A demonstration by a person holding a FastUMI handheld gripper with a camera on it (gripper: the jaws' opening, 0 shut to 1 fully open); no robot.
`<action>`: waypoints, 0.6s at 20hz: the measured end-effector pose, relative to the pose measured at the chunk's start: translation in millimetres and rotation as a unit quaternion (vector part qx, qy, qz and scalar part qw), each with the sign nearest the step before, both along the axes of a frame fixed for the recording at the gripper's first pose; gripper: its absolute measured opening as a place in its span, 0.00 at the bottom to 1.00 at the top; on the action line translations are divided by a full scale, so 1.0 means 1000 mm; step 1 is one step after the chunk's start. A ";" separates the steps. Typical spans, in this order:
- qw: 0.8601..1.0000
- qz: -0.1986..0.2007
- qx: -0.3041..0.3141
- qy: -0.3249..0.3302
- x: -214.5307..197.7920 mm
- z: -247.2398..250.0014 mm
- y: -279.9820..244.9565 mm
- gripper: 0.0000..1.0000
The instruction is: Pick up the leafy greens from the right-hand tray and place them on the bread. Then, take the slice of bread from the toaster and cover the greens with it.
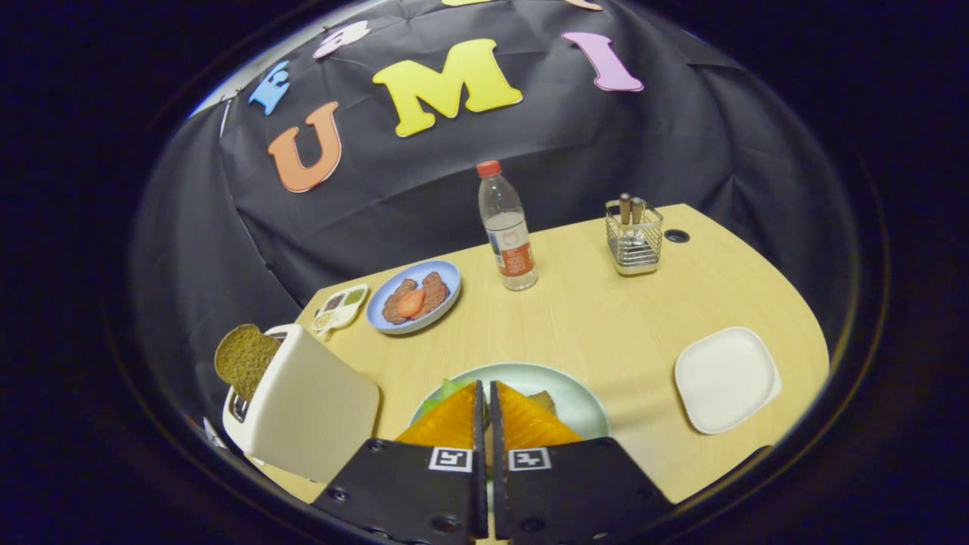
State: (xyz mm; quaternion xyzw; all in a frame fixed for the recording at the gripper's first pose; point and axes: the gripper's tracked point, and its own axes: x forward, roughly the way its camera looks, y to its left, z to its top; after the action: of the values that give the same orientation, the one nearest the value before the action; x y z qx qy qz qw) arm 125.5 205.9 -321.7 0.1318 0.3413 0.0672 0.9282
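My gripper (484,401) has its fingers nearly closed, gripping nothing, above the plate (579,405) at lower centre, leafy greens (447,391) beneath them. The bread slice (244,358) stands in the toaster (303,412) (lower left); the empty white tray (727,378) sits lower right.

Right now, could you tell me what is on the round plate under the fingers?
Leafy greens and a brown edge of bread peek out on the round plate. The gripper's nearly closed fingers cover the middle.
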 end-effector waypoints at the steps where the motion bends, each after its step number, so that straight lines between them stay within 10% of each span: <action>1: 1.000 -0.001 -0.003 0.001 0.001 -0.002 -0.006 0.03; 7: 1.000 -0.010 -0.018 0.004 0.003 -0.011 -0.037 0.16; 12: 0.999 -0.005 -0.046 -0.016 -0.002 0.011 -0.063 0.49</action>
State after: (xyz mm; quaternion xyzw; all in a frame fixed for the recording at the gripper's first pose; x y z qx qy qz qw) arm 123.0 143.1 -310.9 0.0899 0.3286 0.0492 0.9389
